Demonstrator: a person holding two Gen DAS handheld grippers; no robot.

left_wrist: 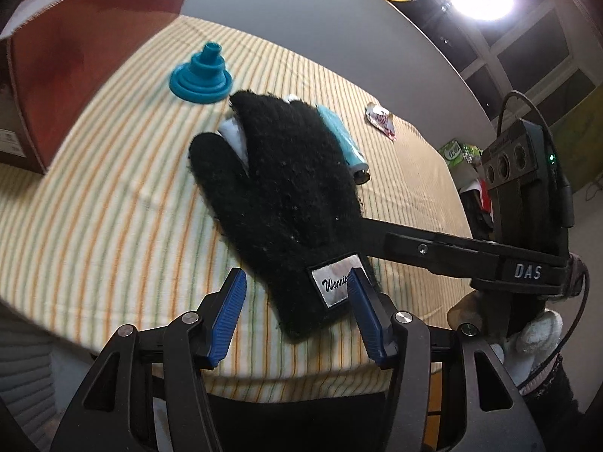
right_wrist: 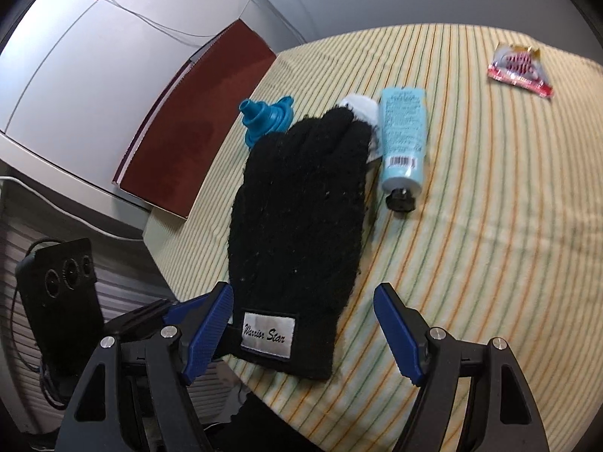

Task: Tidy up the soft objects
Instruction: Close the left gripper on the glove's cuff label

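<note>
A black knit glove with a white label lies flat on the striped cloth, fingers pointing away; it also shows in the right wrist view. My left gripper is open, its blue pads on either side of the glove's cuff. My right gripper is open too, astride the cuff from the other side; its arm reaches in from the right. A white soft item peeks from under the glove's fingertips.
A light blue tube with a black cap lies right of the glove. A blue collapsible funnel stands beyond it. A red and white sachet lies far right. A dark red box borders the cloth's left side.
</note>
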